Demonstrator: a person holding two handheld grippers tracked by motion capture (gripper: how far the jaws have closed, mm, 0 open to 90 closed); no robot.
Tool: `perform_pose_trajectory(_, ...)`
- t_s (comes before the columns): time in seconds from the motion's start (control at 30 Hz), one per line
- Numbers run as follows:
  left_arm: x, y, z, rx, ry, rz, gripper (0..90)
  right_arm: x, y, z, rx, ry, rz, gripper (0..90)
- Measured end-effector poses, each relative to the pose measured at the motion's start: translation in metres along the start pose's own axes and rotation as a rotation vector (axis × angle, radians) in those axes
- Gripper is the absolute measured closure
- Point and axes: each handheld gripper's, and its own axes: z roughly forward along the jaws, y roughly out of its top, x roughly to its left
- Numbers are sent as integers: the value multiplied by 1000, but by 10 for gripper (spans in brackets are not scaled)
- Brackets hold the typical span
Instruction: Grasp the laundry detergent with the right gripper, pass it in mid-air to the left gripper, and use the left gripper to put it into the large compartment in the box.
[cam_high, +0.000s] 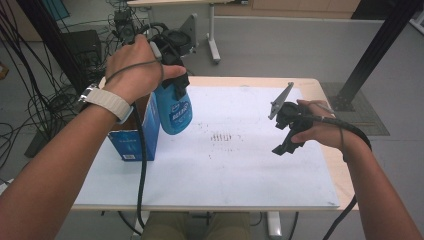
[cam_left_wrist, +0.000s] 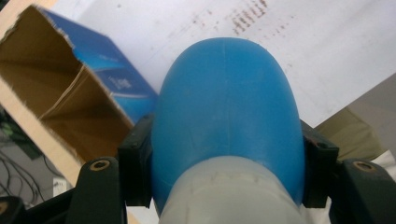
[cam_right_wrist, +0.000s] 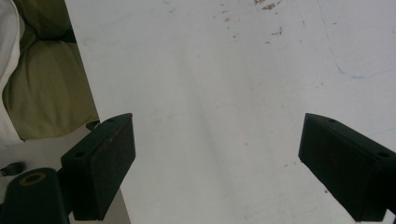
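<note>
From the high view I see my left hand (cam_high: 134, 67) raised over the far left of the table (cam_high: 320, 86), holding the left gripper (cam_high: 172, 80); that gripper is clamped on the neck end of a blue bottle (cam_high: 175, 111), which hangs bottom-down above the white sheet (cam_high: 225, 170); just to the bottle's left stands an open blue cardboard box (cam_high: 136, 137) near the table's left edge; a watch with a pale strap (cam_high: 106, 101) sits on my left wrist; my right hand (cam_high: 325, 131) hovers over the right side of the sheet with the right gripper (cam_high: 289, 134), well apart from the bottle. In the left gripper view the two black jaws press either side of the blue bottle (cam_left_wrist: 226, 116), whose pale whitish part lies nearest the camera; the open box (cam_left_wrist: 70, 98) shows its brown inside at upper left. In the right gripper view the jaws of the right gripper (cam_right_wrist: 217, 163) stand wide apart with nothing between them, above the bare white sheet (cam_right_wrist: 210, 84); olive fabric (cam_right_wrist: 46, 93) shows at the left edge.
</note>
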Motion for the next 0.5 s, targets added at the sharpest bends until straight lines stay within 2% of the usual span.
perform_pose_trajectory(0.27, 16, -2, -13, 21, 28, -93, 371, -1, -3, 1, 14, -2, 5, 111)
perform_pose_trajectory(0.4, 23, -2, -19, 22, 39, -130, 371, -4, -4, 2, 12, 2, 16, 112)
perform_pose_trajectory(0.5, 29, -4, -23, 9, 37, -175, 371, -5, -4, 2, 13, -1, 17, 111)
